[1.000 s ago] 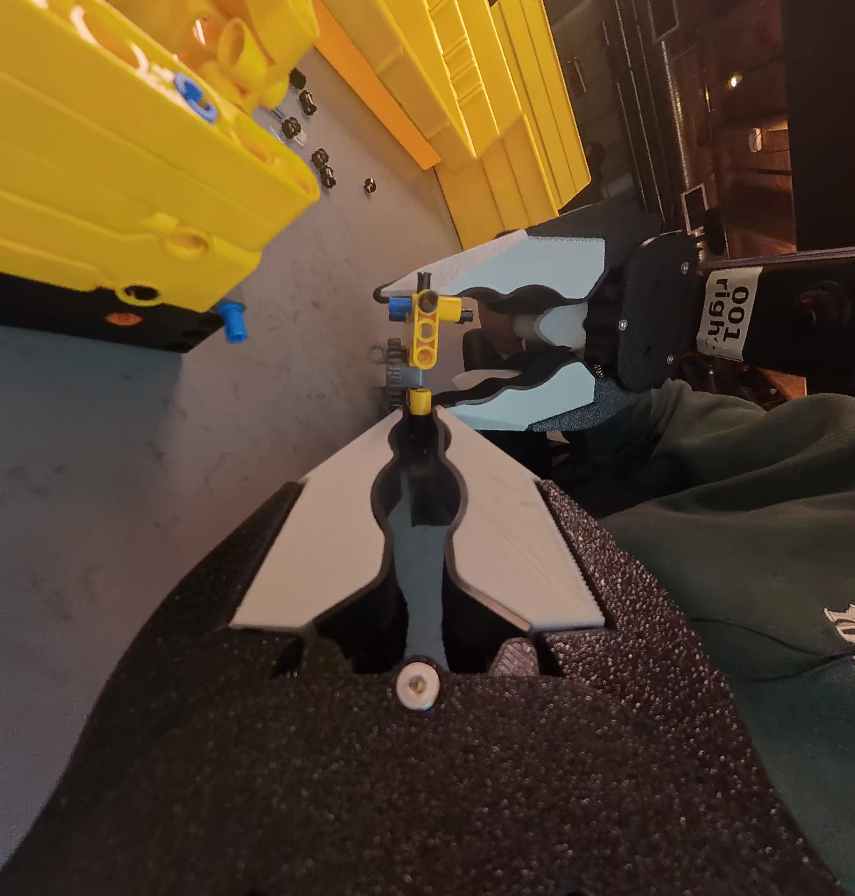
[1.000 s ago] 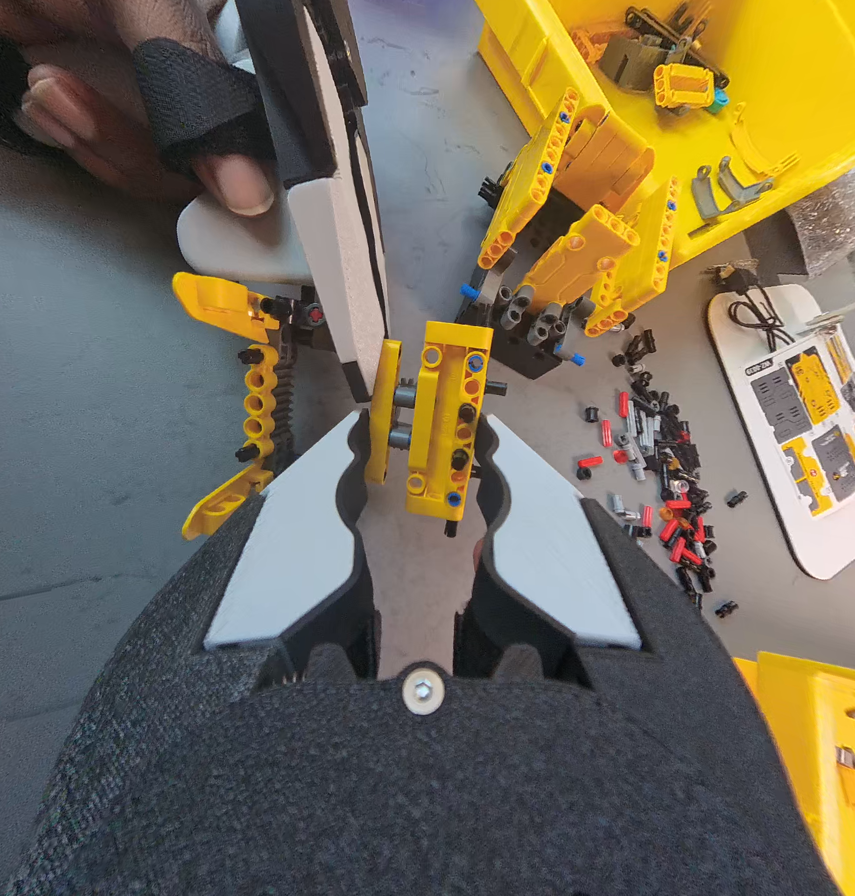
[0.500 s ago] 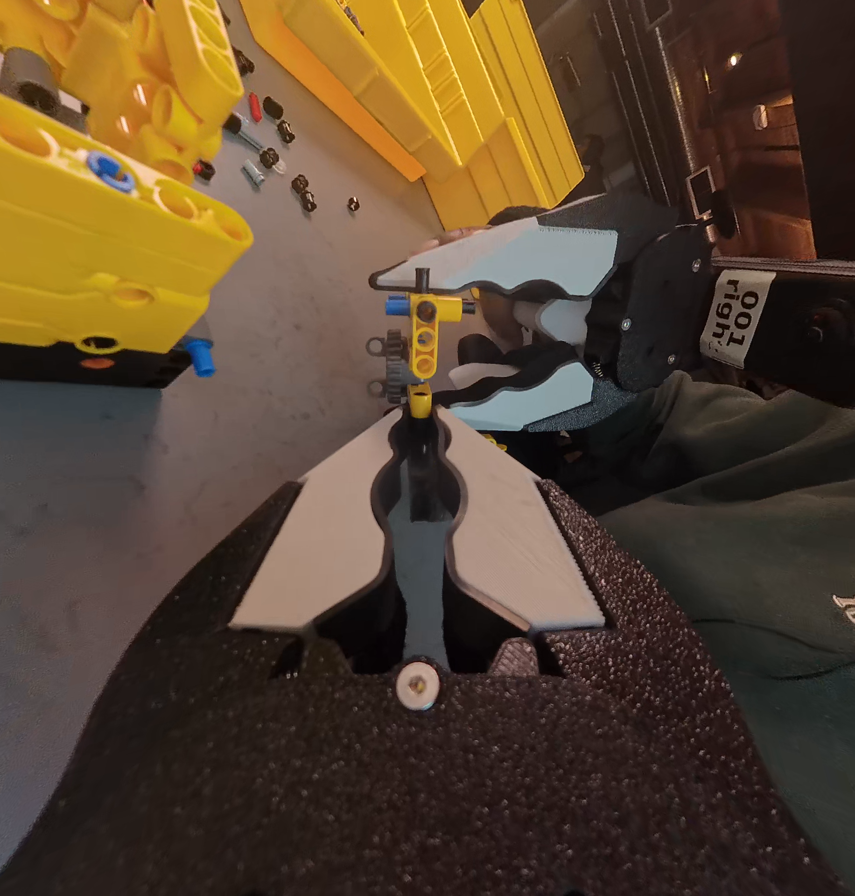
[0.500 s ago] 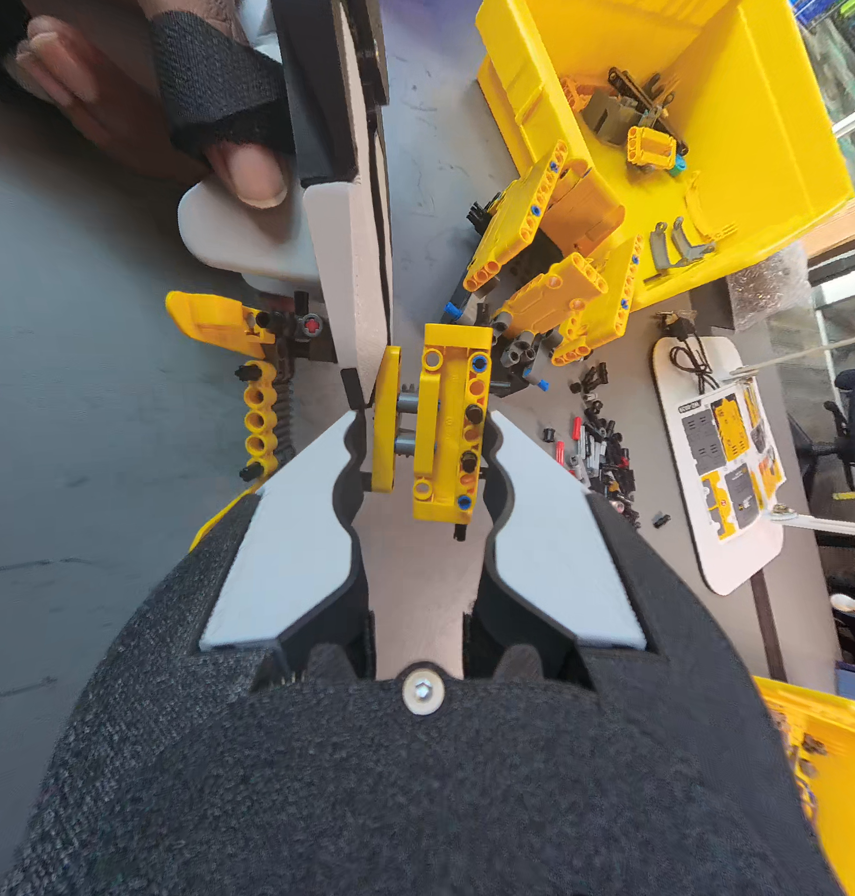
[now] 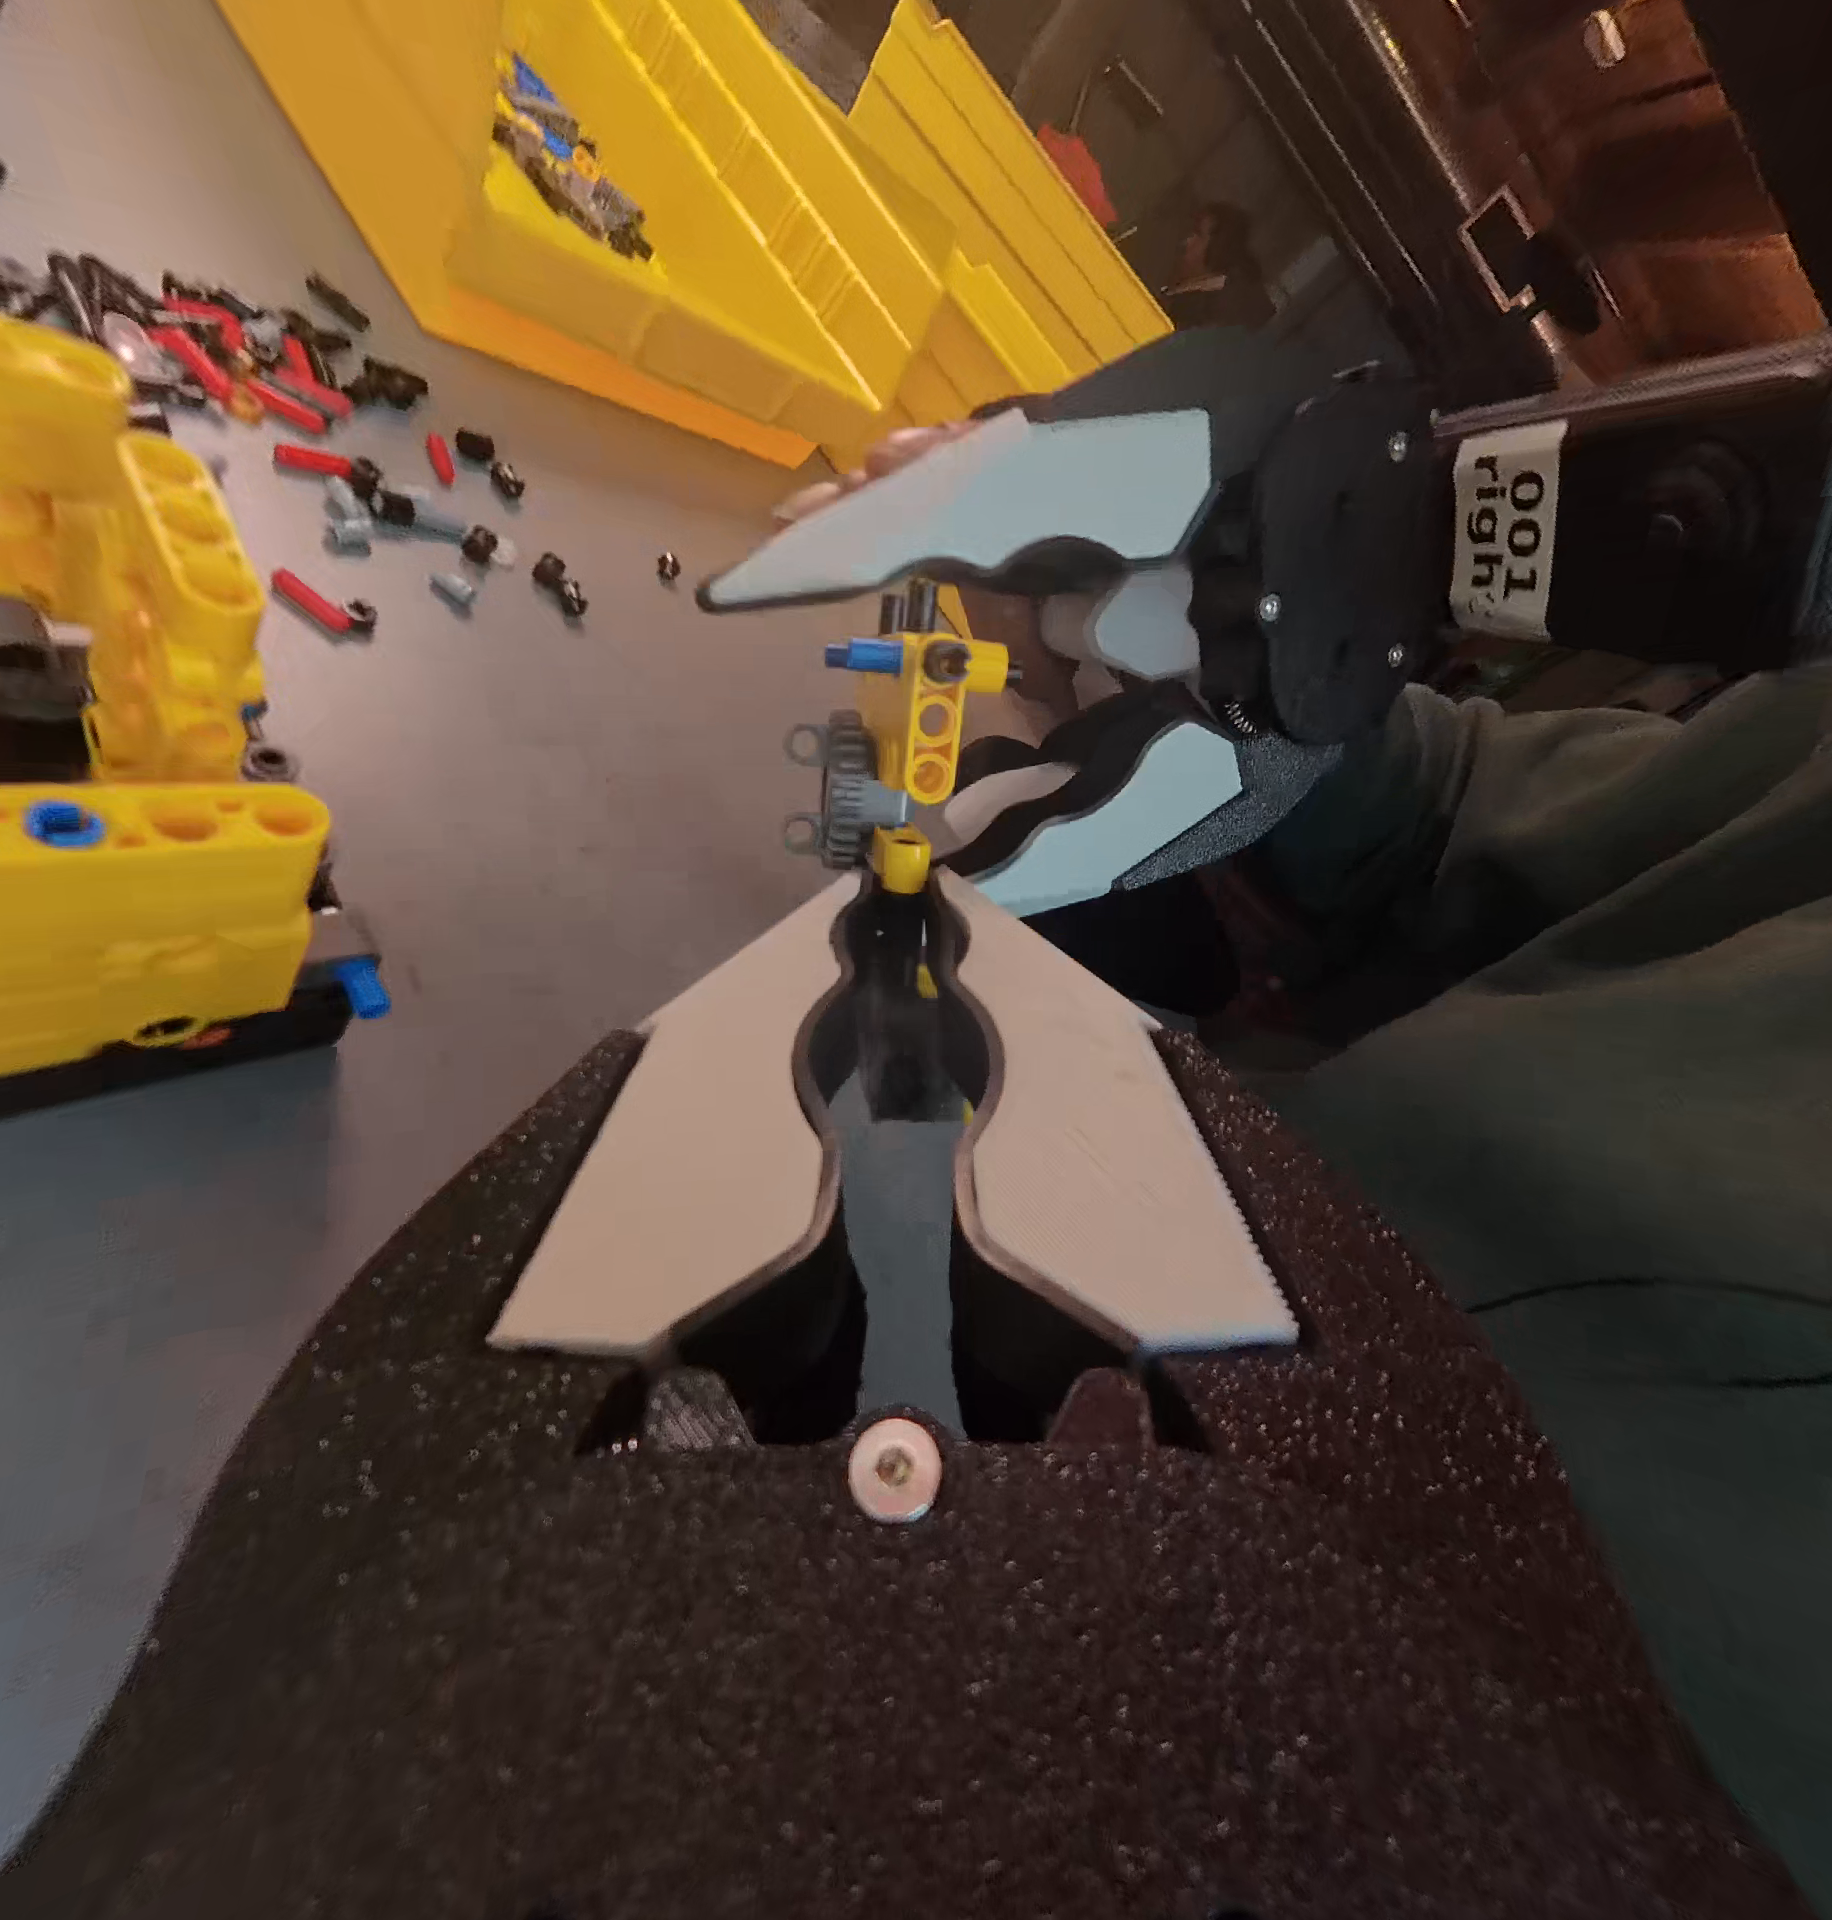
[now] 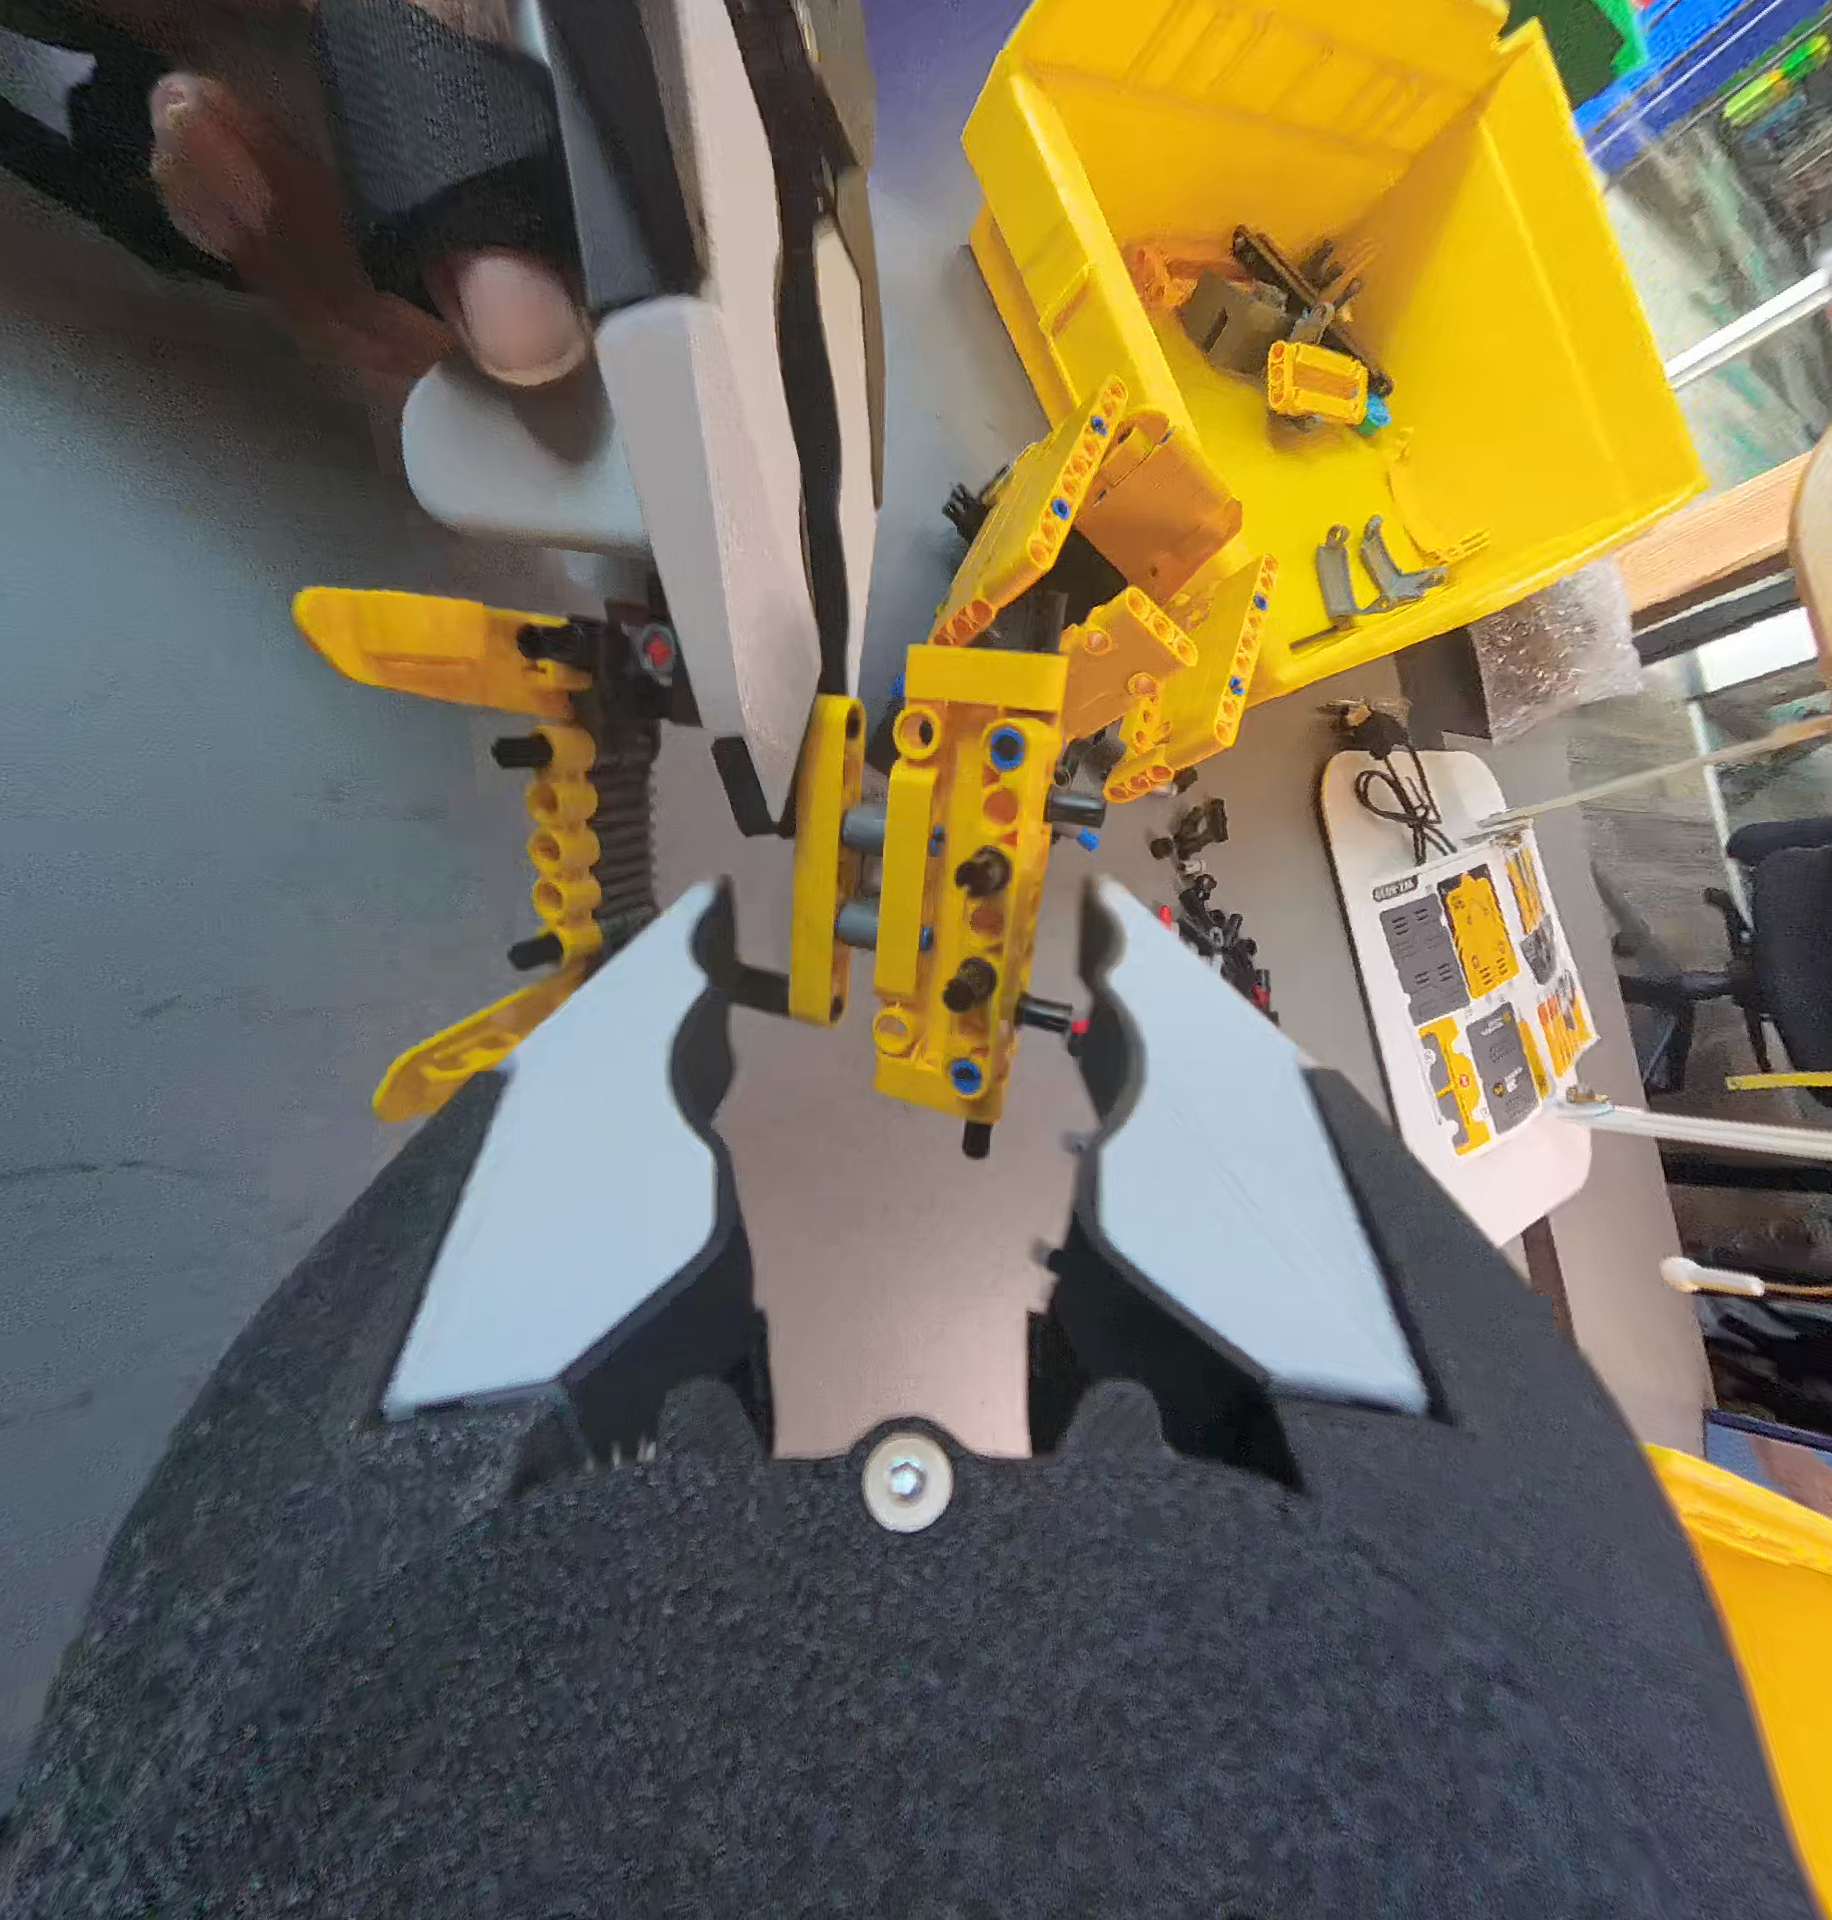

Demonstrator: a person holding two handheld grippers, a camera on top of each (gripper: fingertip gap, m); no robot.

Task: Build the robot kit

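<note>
Now left gripper [image 5: 899,883] pinching the yellow brick assembly [image 6: 943,894] at its edge, right gripper [image 6: 907,925] spread apart around it, not touching, loose pins [image 5: 372,499] at ten o'clock, yellow bin [image 6: 1514,260] at one o'clock.

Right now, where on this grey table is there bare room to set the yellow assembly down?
The grey table is bare on the side of the yellow beam piece with the black ribbed part that faces away from the grippers. It is crowded between the large yellow model, the loose red and black pins and the instruction sheet, below the yellow bin.
</note>
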